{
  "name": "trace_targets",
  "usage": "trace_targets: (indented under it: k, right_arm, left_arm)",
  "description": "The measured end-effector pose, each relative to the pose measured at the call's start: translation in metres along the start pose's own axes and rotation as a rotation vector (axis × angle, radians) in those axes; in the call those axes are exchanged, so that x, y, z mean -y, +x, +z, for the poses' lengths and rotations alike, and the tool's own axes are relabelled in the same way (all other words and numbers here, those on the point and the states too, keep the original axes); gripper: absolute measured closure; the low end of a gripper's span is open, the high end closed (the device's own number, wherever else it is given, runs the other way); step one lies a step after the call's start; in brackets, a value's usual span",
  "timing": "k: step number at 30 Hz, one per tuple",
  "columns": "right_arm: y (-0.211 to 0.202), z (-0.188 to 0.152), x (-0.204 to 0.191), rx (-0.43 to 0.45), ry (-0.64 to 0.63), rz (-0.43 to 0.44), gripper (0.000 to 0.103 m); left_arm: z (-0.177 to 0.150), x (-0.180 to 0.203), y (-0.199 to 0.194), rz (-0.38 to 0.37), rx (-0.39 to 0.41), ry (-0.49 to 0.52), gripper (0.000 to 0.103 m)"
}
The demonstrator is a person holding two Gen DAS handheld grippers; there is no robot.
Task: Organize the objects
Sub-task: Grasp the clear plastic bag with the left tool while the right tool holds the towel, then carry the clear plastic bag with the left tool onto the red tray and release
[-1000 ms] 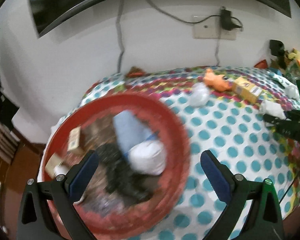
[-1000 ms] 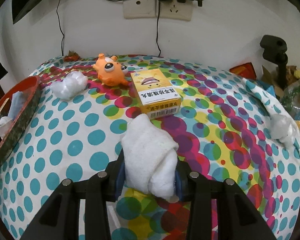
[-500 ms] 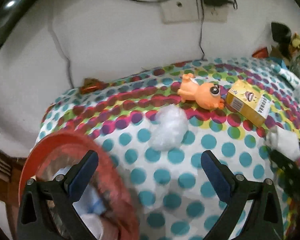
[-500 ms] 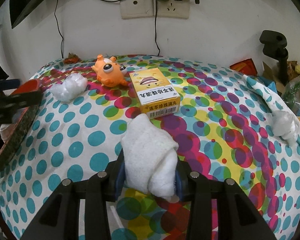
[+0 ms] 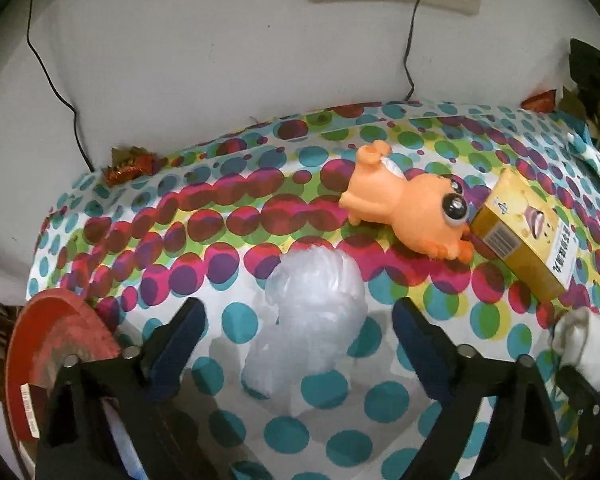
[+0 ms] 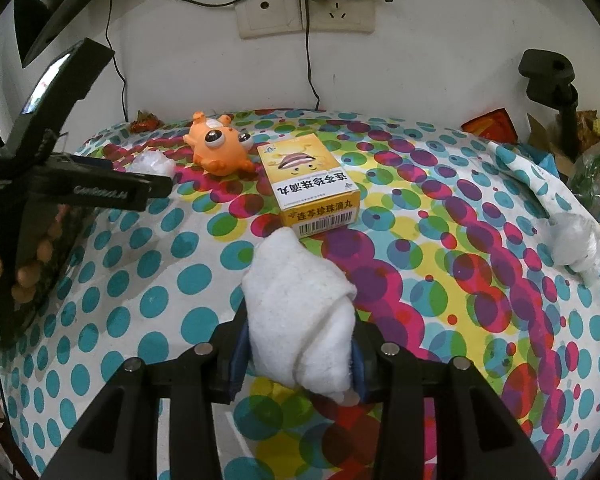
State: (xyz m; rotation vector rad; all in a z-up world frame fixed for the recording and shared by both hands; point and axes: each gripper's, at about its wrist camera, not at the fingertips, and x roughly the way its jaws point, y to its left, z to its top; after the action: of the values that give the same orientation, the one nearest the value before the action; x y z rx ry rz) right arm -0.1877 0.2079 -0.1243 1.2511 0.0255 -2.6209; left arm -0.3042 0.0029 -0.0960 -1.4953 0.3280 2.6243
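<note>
Left wrist view: red basket (image 5: 56, 344) cut off at the lower left edge, contents mostly hidden behind the gripper body. Yellow box (image 5: 528, 240) print too skewed to read. White sock roll (image 5: 588, 344) partly cut off at right, the dark tip of the other gripper in front of it. Left gripper (image 5: 296, 340) jaws apart and just been closing; crumpled clear plastic bag (image 5: 312, 320) sits between the blue pads, gaps either side, no contact. Bag lies on the dotted tablecloth (image 5: 236, 320) towards its left edge, just in front of the orange toy (image 5: 404, 208), which touches the box. Red wrapper (image 5: 128, 168) at the back left corner.

Right wrist view: left gripper enters at left, covering most of the bag; only a white patch shows (image 6: 152, 164). A person's fingers (image 6: 28, 276) hold its handle, blurred. Right gripper (image 6: 300, 360) is clamped on the sock roll (image 6: 300, 312), pads pressing both sides, near the cloth's front middle. Box (image 6: 312, 184) just beyond the roll, toy (image 6: 220, 148) beside it. Second plastic wad (image 6: 576, 248) at the right edge.
</note>
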Motion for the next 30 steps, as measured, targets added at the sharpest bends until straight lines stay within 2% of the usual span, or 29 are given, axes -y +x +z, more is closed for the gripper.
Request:
trace_targets:
  k: [5,7,8,10,15,30]
  right_arm:
    - [0.0,0.001,0.001,-0.001,0.004,0.003,0.062]
    - [0.0,0.001,0.001,-0.001,0.003,0.002,0.062]
    - [0.0,0.001,0.001,-0.002,0.002,0.002,0.062]
    - [0.0,0.002,0.001,-0.002,0.002,0.002,0.061]
    - [0.0,0.002,0.0,-0.002,0.002,0.002,0.061]
    - [0.001,0.001,0.001,-0.001,0.002,-0.001,0.061]
  left_arm:
    - [0.002,0.0,0.008,-0.02,-0.023,-0.015,0.035]
    - [0.001,0.001,0.009,-0.037,-0.024,-0.02,0.047]
    - [0.001,0.0,0.009,-0.05,-0.019,-0.024,0.05]
    - [0.001,0.0,0.009,-0.061,-0.016,-0.034,0.065]
    - [-0.002,-0.001,0.007,-0.07,-0.001,-0.049,0.069]
    - [-0.014,-0.002,-0.022,-0.087,0.014,-0.082,0.069]
